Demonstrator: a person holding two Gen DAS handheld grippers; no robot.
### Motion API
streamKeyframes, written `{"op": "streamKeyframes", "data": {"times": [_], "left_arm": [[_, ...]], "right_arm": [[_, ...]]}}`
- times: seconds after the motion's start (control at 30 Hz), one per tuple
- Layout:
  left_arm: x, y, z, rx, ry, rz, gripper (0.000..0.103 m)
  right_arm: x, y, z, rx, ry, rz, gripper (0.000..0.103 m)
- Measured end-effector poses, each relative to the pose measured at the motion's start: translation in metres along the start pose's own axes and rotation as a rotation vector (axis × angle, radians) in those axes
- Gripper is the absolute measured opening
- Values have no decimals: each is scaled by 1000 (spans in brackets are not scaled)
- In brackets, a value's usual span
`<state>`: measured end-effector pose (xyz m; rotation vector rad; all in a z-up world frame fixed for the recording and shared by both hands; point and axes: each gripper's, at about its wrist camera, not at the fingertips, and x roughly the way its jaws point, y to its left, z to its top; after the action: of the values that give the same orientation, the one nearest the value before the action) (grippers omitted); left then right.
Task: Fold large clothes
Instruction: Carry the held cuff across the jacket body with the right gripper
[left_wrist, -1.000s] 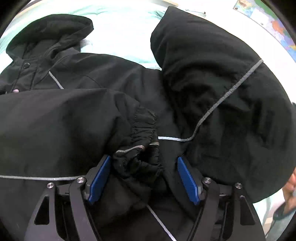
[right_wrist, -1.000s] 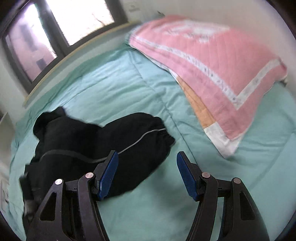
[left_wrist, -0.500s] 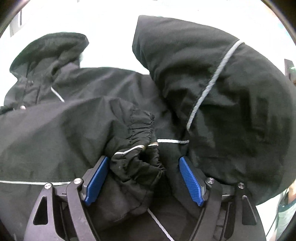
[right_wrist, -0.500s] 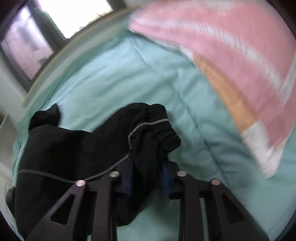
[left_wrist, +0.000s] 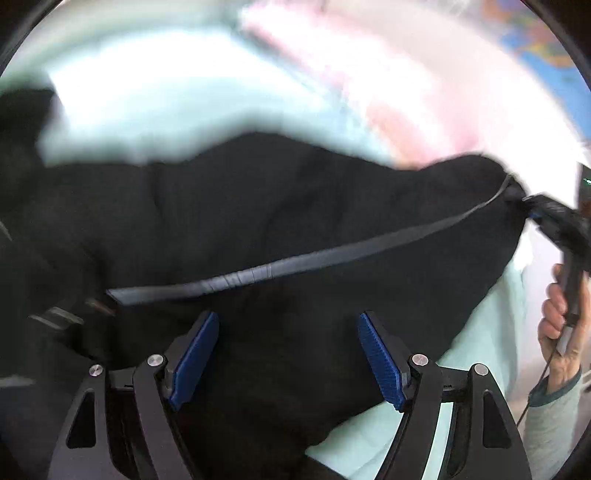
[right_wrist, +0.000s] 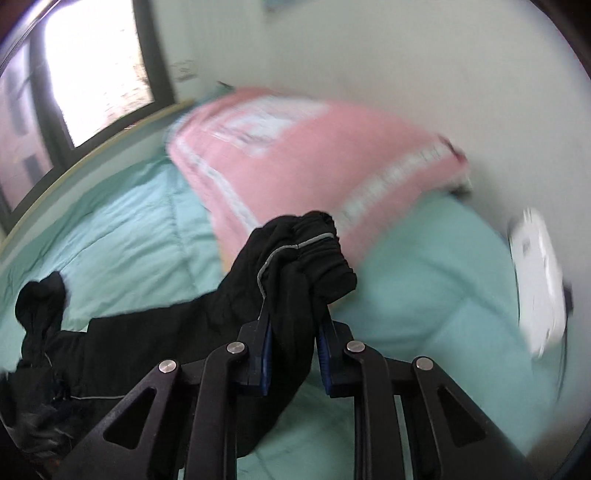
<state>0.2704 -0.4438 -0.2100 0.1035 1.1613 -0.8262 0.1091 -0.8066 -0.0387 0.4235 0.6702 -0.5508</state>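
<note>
Black jacket (right_wrist: 207, 317), grey piping; mint bedspread (right_wrist: 122, 229); pink quilt (right_wrist: 295, 158), white bands.

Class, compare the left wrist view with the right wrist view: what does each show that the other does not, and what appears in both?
Only the left wrist view shows the open left gripper and the person's hand on the other tool. Only the right wrist view shows the window and the elastic cuff pinched in the right gripper. Both show the black jacket, the green bedcover and the pink quilt.
</note>
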Motion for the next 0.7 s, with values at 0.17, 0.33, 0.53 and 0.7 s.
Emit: {"op": "streamKeyframes", "data": {"times": [0.17, 0.33, 0.53, 0.7], "left_arm": [[0, -9, -1, 61, -11, 37, 79], [-56, -2, -10, 29, -109, -39, 79], [-135, 41, -27, -13, -223, 7, 79], [-202, 96, -53, -111, -325, -46, 79]], "right_arm": [[45, -33, -37, 62, 110, -14, 24], [22, -31, -35, 99, 63, 164, 22], [-35, 53, -16, -48, -17, 316, 22], [-75, 156, -29, -193, -37, 398, 21]]}}
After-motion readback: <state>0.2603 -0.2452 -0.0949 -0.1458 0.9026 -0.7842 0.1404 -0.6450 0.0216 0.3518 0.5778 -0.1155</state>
